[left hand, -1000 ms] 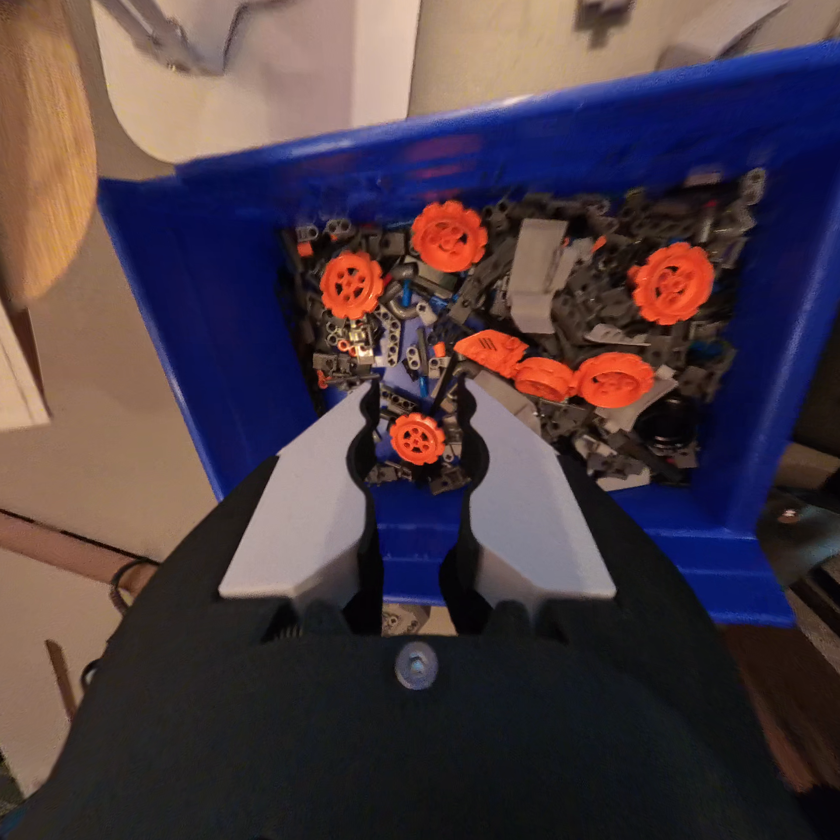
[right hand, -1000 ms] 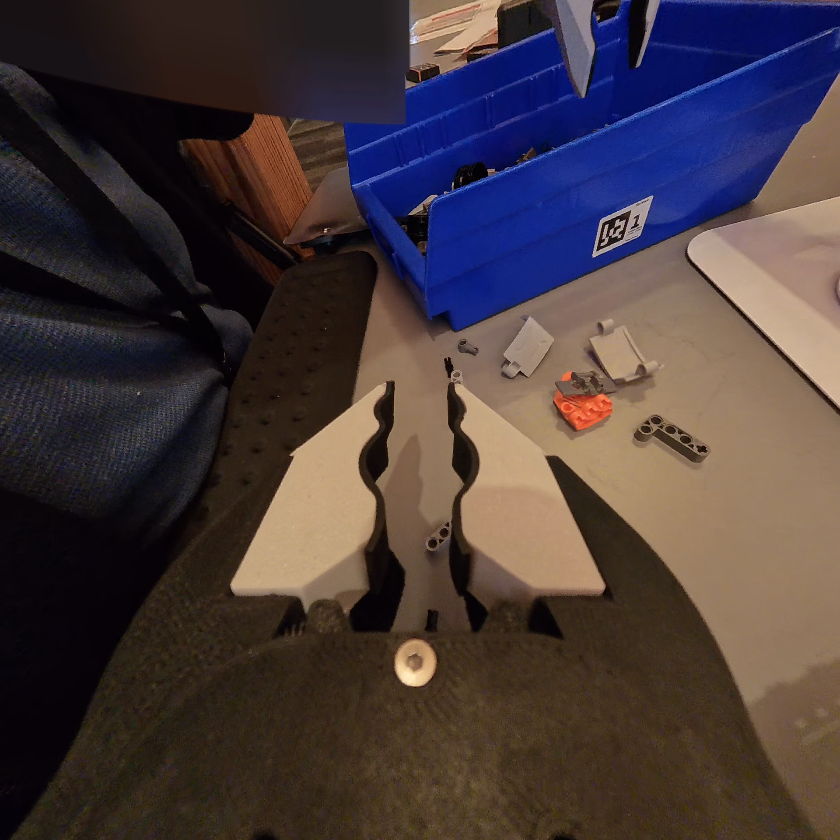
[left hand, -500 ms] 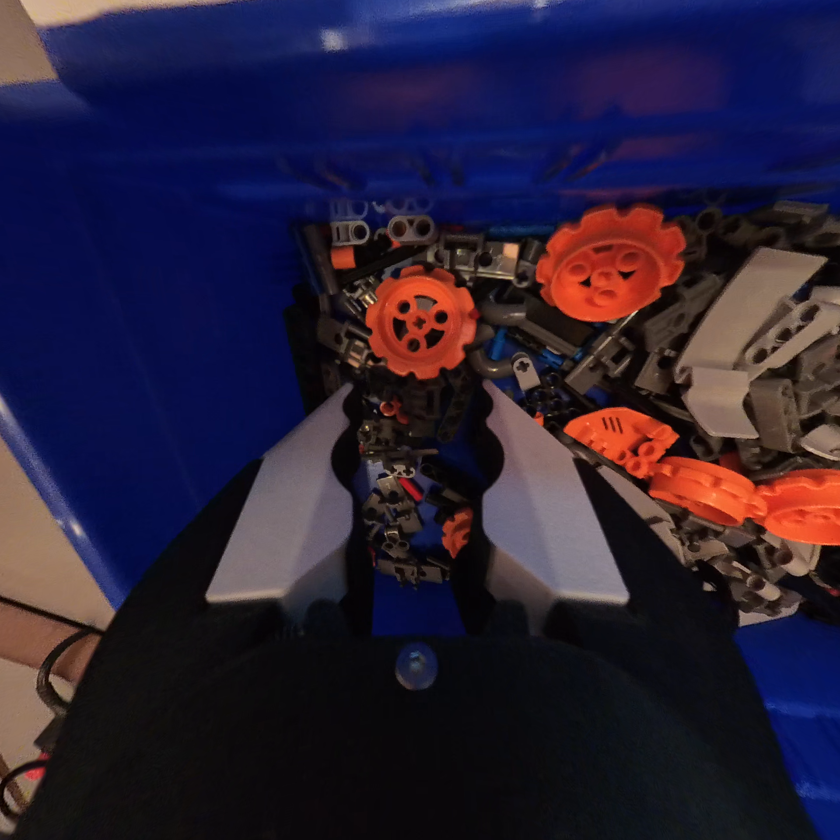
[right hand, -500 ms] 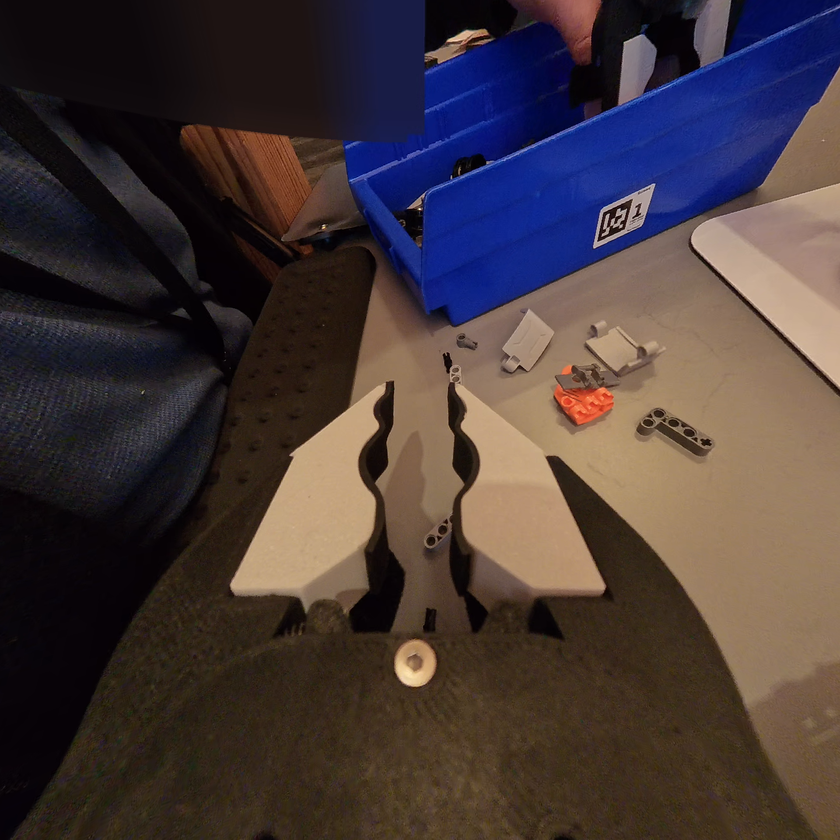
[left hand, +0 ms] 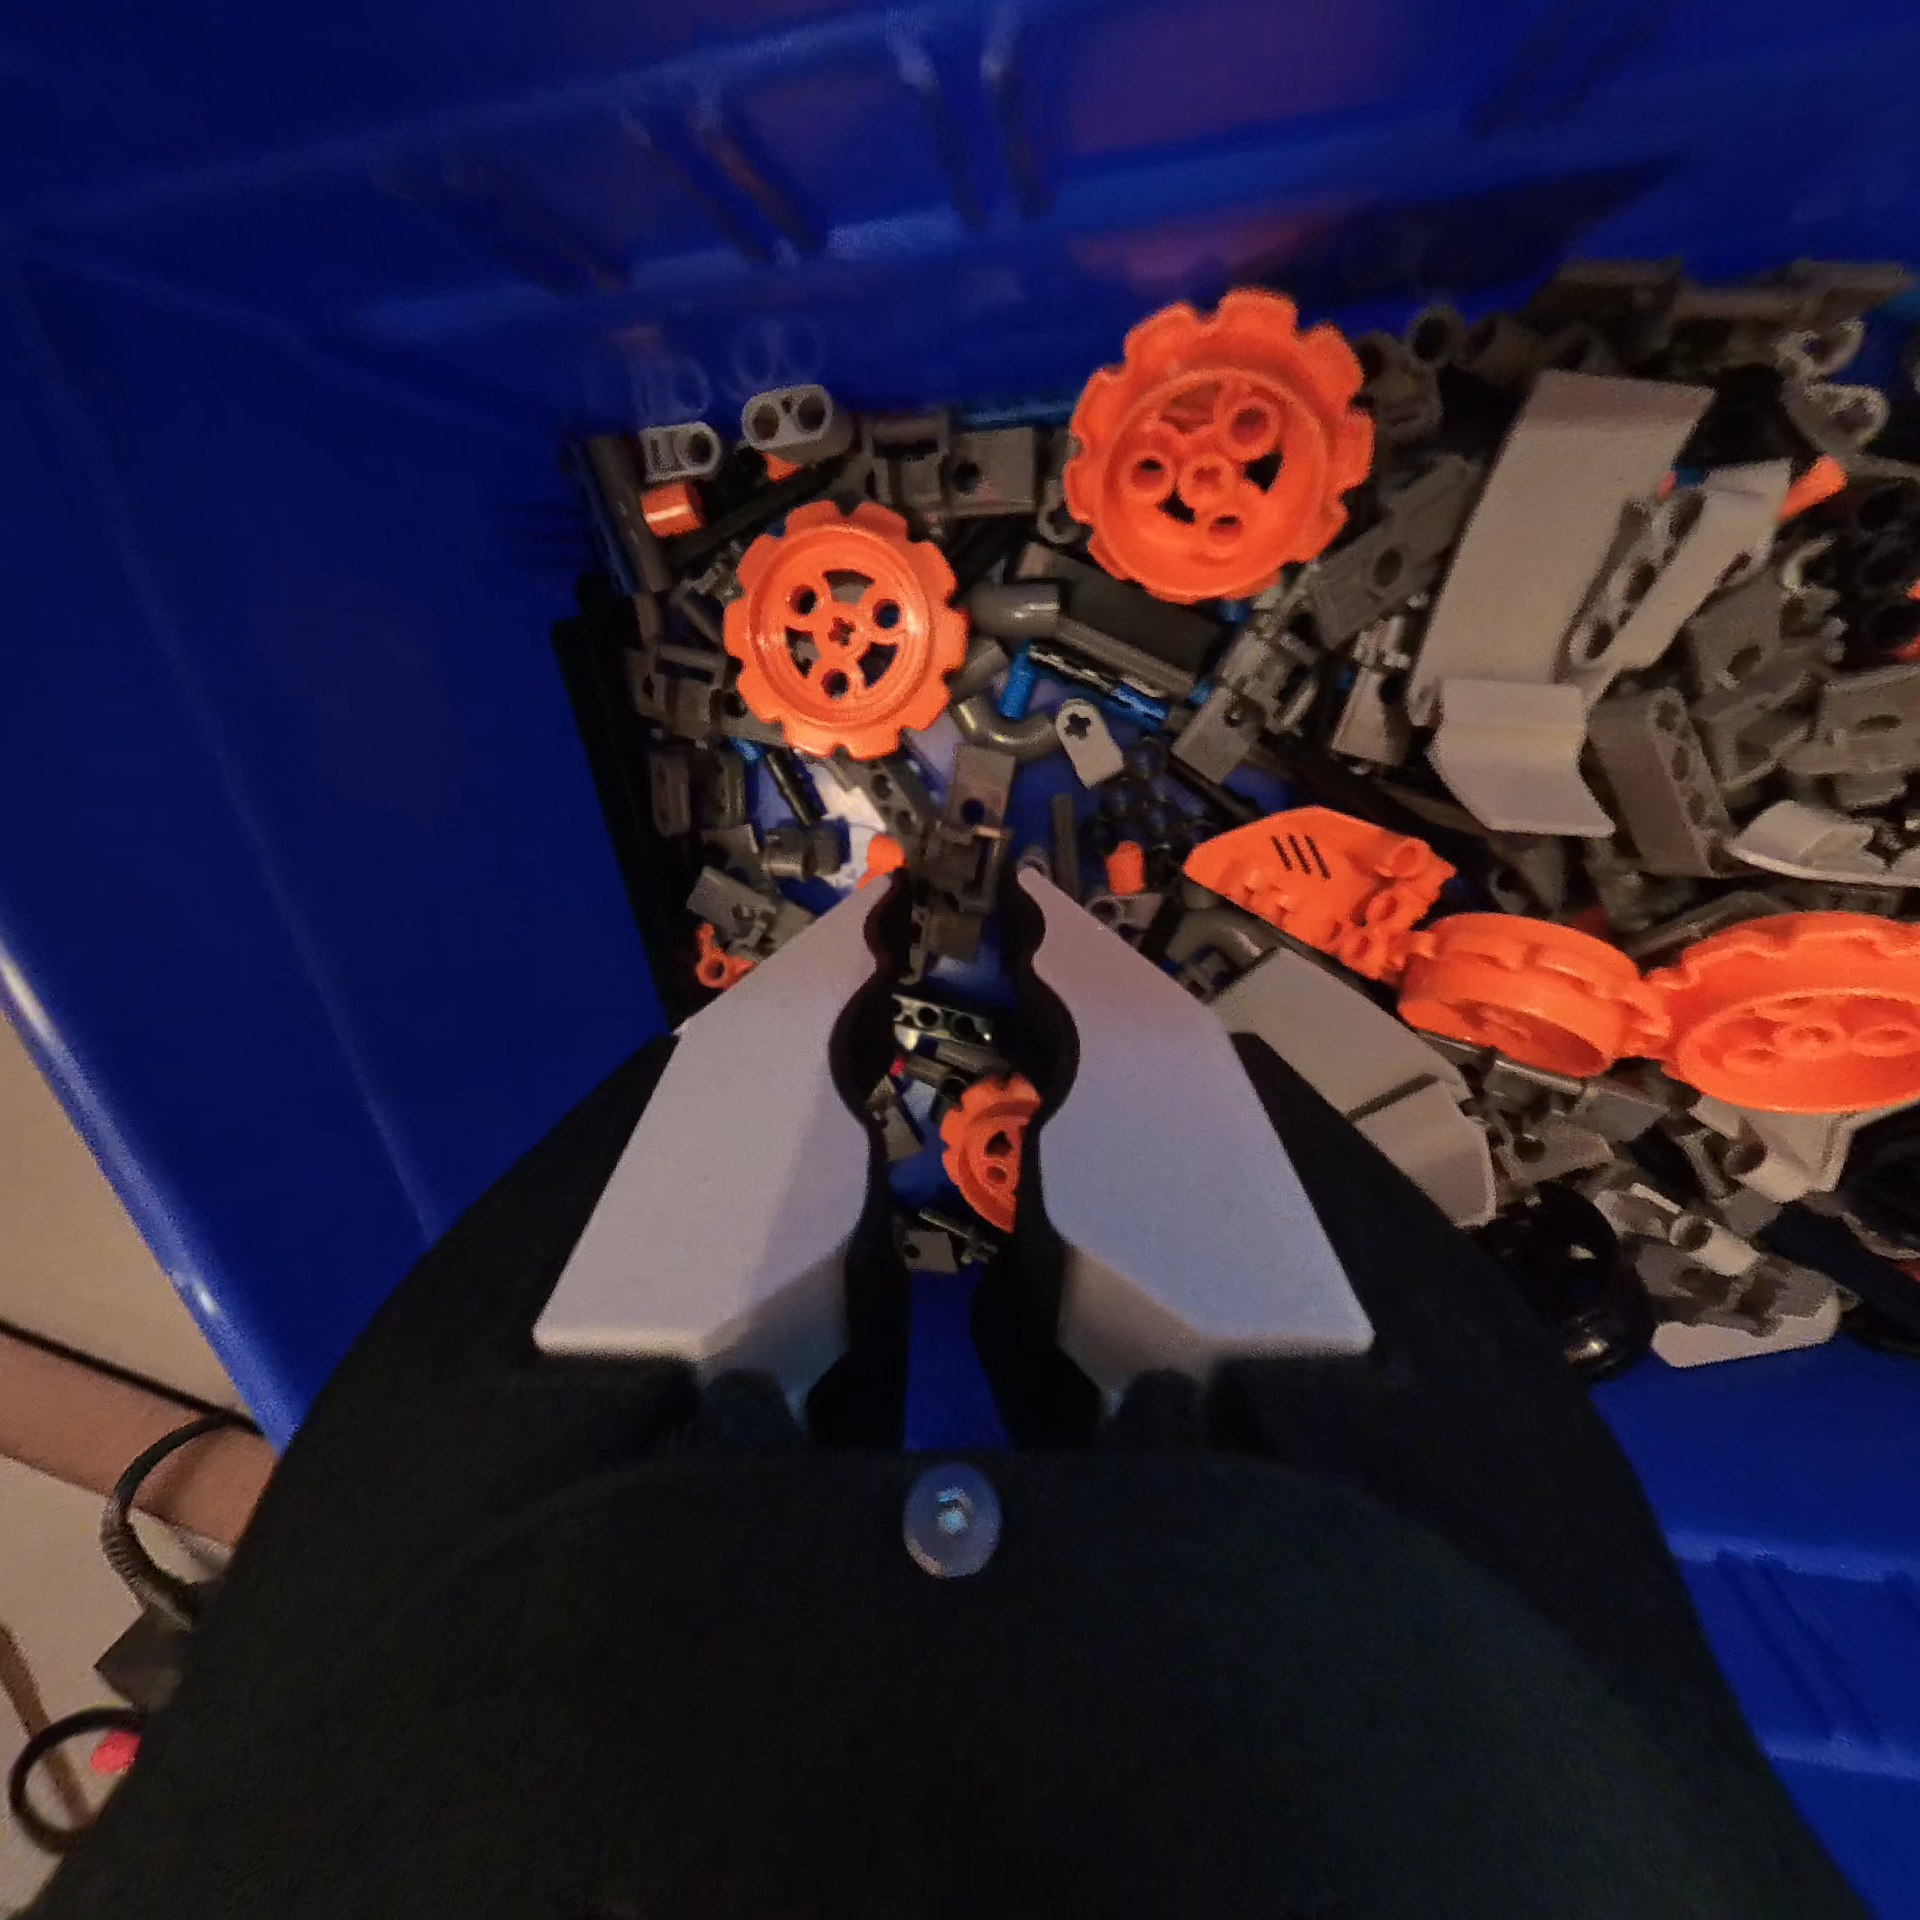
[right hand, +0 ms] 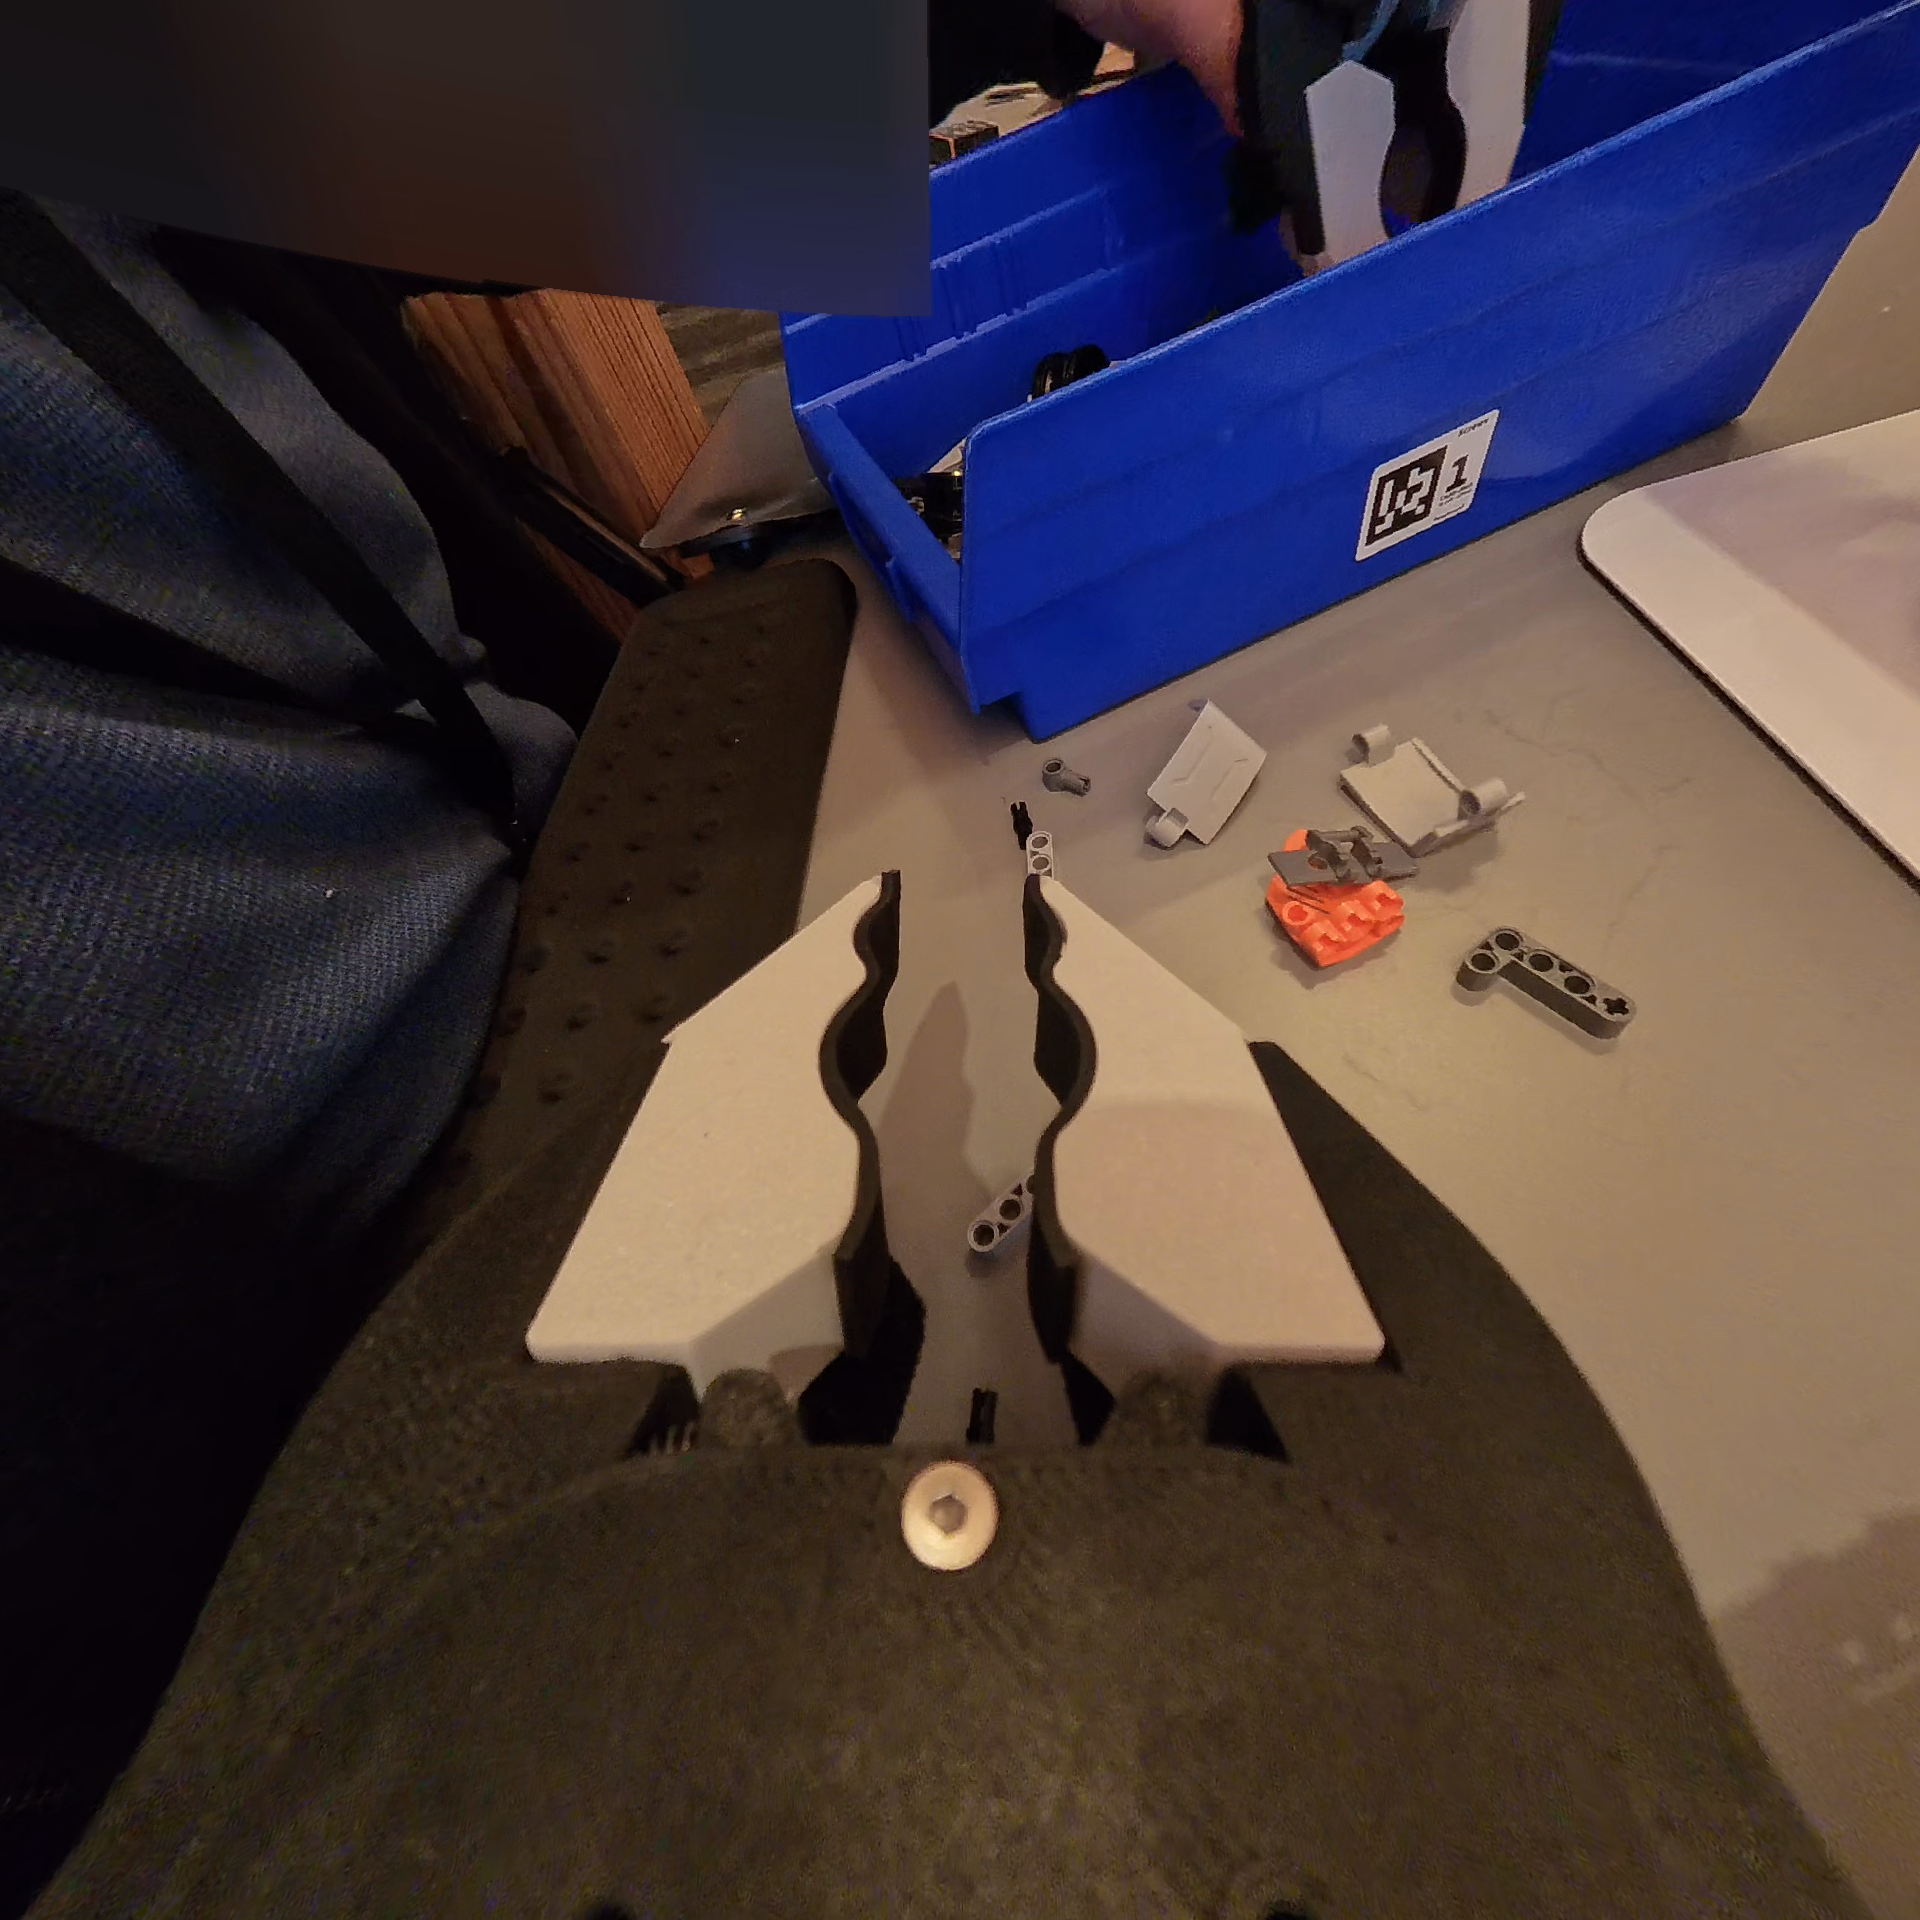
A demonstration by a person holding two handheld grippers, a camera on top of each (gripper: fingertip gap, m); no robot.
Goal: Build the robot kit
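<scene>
Left gripper point(left hand: 954, 883) jaws pinch a dark grey piece point(left hand: 961, 852) (in the blue bin point(left hand: 312, 623)); right gripper point(right hand: 961, 883) jaws gape empty

Left wrist view: set close inside the blue bin point(left hand: 312, 727), looking steeply down along the left claw point(left hand: 956, 883) onto the parts heap. Right wrist view: low over the grey surface point(right hand: 1558, 1247), facing forward along the right claw point(right hand: 961, 883) toward 12 o'clock. Shared: the same bin, at 1 o'clock, with the left claw inside.
</scene>
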